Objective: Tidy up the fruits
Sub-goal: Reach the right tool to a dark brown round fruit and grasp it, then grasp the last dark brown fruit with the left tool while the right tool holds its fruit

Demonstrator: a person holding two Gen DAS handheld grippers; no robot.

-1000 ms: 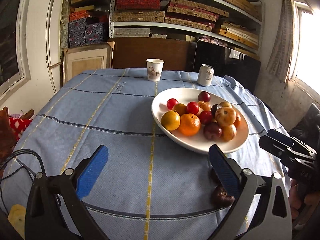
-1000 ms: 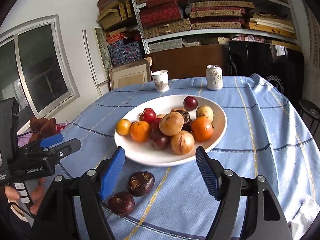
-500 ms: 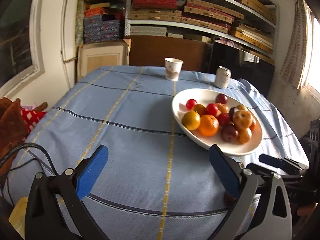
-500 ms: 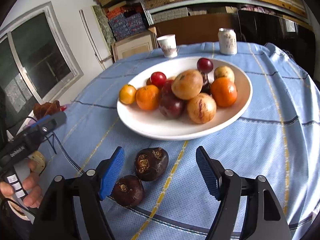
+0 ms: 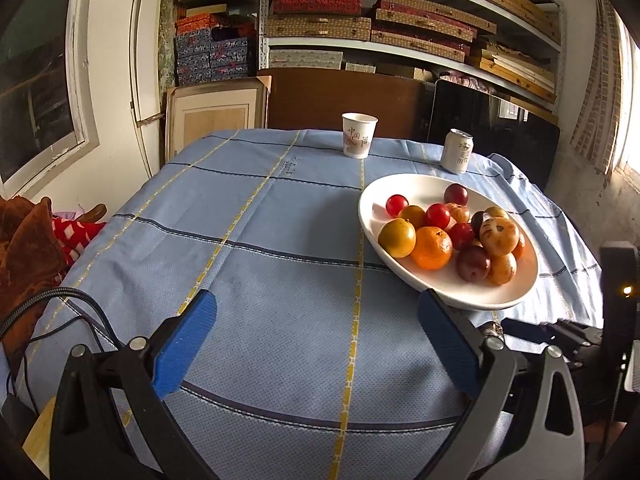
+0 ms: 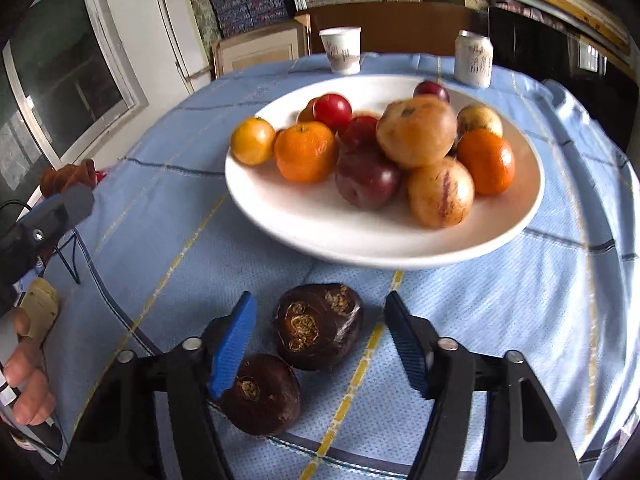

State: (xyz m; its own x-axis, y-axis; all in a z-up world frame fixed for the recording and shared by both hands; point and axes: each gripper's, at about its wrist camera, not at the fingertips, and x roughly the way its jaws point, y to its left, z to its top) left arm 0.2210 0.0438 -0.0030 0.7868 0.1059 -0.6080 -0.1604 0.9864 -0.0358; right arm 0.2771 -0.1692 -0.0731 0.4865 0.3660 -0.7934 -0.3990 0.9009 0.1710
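A white plate [image 6: 304, 224] piled with several oranges, red plums and tan fruits sits on the blue tablecloth. Two dark brown water chestnuts lie in front of it: the larger chestnut [image 6: 318, 326] and a smaller chestnut [image 6: 260, 394]. My right gripper [image 6: 320, 336] hangs low over the larger one, blue pads on either side of it with gaps showing, jaws closing. In the left wrist view the plate [image 5: 400, 188] is at right and my left gripper [image 5: 316, 340] is open over bare cloth. The right gripper's body [image 5: 560, 332] shows at that view's right edge.
A paper cup [image 5: 359, 135] and a white can [image 5: 457, 156] stand at the table's far edge. Shelves of boxes fill the back wall. A person's hand [image 6: 24, 384] holds the left gripper's handle at left. Brown and red cloth [image 5: 28, 248] lies beyond the table's left edge.
My right gripper has dropped forward over the two chestnuts and its jaws have narrowed around the larger one. The left gripper's view swung slightly left; the plate now sits further right.
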